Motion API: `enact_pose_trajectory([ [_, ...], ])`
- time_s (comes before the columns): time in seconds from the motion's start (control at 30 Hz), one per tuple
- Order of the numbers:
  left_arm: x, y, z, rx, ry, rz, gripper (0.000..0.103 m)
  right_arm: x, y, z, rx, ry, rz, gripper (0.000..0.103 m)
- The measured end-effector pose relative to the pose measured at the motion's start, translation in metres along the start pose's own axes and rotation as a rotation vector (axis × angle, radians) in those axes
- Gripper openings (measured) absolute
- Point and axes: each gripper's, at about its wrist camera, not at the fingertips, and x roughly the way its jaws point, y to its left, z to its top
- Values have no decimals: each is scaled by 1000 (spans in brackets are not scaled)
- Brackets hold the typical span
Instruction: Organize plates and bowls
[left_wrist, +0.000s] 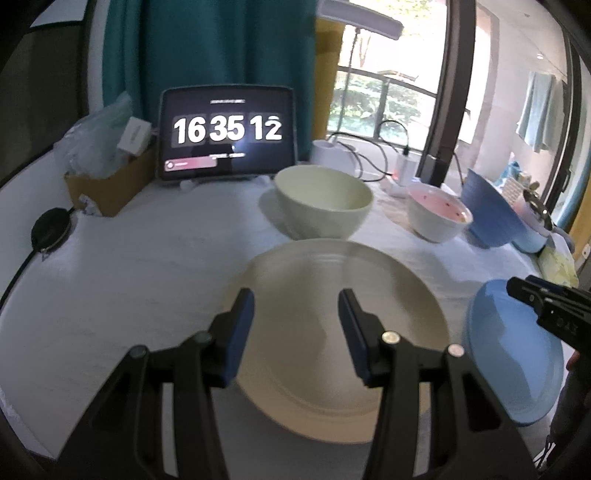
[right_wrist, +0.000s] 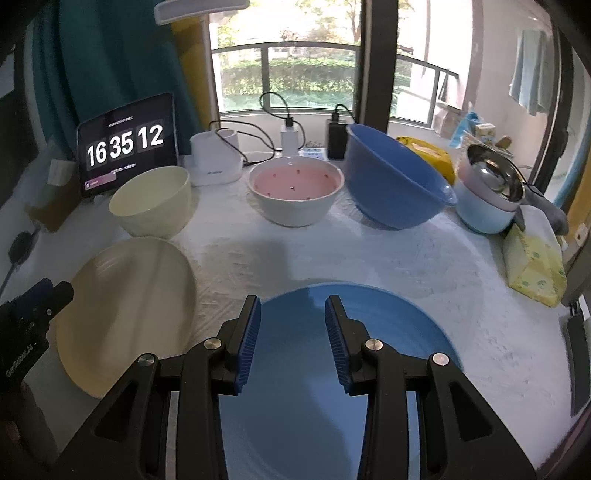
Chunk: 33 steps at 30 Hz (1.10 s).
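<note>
A cream plate (left_wrist: 332, 295) lies on the white table, and my left gripper (left_wrist: 296, 302) hovers open and empty over its near half. A blue plate (right_wrist: 295, 387) lies to its right, and my right gripper (right_wrist: 293, 308) hovers open and empty over it. Behind stand a cream bowl (left_wrist: 323, 201), a white bowl with a pink inside (right_wrist: 295, 190) and a big blue bowl (right_wrist: 395, 177). The cream plate (right_wrist: 129, 306), the cream bowl (right_wrist: 153, 201) and the left gripper (right_wrist: 33, 306) also show in the right wrist view. The blue plate (left_wrist: 513, 362) and the right gripper (left_wrist: 543, 295) show in the left wrist view.
A tablet showing a clock (left_wrist: 227, 134) stands at the back. A cardboard box (left_wrist: 110, 181) sits at the back left. Chargers and cables (right_wrist: 288, 136) lie by the window. A light-blue pot with a steel inside (right_wrist: 487, 192) and a yellow tissue pack (right_wrist: 535, 266) sit at the right.
</note>
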Motion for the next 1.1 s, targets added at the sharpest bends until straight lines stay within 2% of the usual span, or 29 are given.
enact_pose_trajectory([
  [0.53,17,40,-1,-65,19,47,50,27,49,9,-67,48,57,38],
  [0.83,41,48,-6,-72,104,32,50,48,71,11,-67,135,127,38],
  [1.1,58,48,-10,-83,189,0,50,65,79,10,-59,190,132,38],
])
